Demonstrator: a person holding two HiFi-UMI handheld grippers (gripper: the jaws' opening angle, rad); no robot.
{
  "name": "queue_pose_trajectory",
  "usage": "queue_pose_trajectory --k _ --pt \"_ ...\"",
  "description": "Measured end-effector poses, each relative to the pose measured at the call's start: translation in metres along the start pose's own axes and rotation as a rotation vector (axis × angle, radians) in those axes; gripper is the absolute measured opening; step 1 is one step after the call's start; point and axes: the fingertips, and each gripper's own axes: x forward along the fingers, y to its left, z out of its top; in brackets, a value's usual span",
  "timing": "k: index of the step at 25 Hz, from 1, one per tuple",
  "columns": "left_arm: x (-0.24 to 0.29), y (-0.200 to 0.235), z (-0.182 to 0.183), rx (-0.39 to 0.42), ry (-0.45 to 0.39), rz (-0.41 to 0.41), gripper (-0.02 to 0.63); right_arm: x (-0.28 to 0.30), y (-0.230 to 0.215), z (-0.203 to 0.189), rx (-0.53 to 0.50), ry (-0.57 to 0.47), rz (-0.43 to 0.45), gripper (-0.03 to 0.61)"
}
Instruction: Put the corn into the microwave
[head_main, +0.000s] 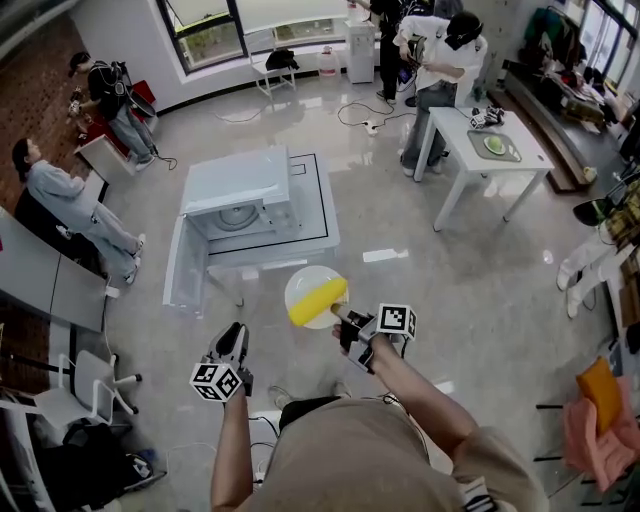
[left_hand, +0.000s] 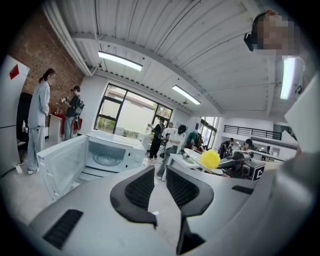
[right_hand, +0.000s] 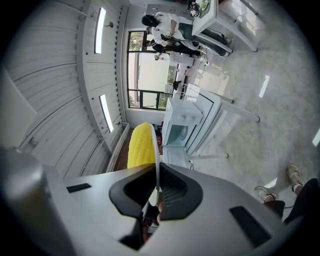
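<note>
A yellow corn cob (head_main: 318, 298) lies on a white plate (head_main: 303, 278). My right gripper (head_main: 345, 322) is shut on the plate's near rim and holds it in the air. In the right gripper view the plate (right_hand: 157, 155) stands edge-on between the pads, with the corn (right_hand: 141, 145) beside it. The white microwave (head_main: 240, 200) stands ahead on a low white table (head_main: 312, 215), its door (head_main: 185, 268) swung open to the left. My left gripper (head_main: 235, 338) hangs lower left, its jaws a narrow gap apart, holding nothing. The left gripper view shows the microwave (left_hand: 107, 155) cavity and the corn (left_hand: 210, 159).
Two people (head_main: 70, 205) stand by desks at the left. At a white table (head_main: 490, 150) at the back right sits another person (head_main: 440, 60). An office chair (head_main: 85, 385) is at the lower left. Cables (head_main: 360, 118) lie on the floor beyond the microwave.
</note>
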Motion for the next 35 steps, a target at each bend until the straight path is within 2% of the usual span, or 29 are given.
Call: queue_pose_trajectory --k 14,21,35 --pt "0.008 0.019 0.004 0.015 0.024 -0.003 0.078 0.028 -0.005 0.001 -0.012 0.015 -0.014 0.020" --pt "0.027 0.061 0.014 -0.011 0.029 -0.009 0.078 0.080 0.002 0.001 -0.012 0.032 -0.027 0.020" --pt "0.070 0.143 0.061 -0.020 0.034 -0.051 0.076 0.195 0.020 0.017 -0.023 0.040 -0.029 0.020"
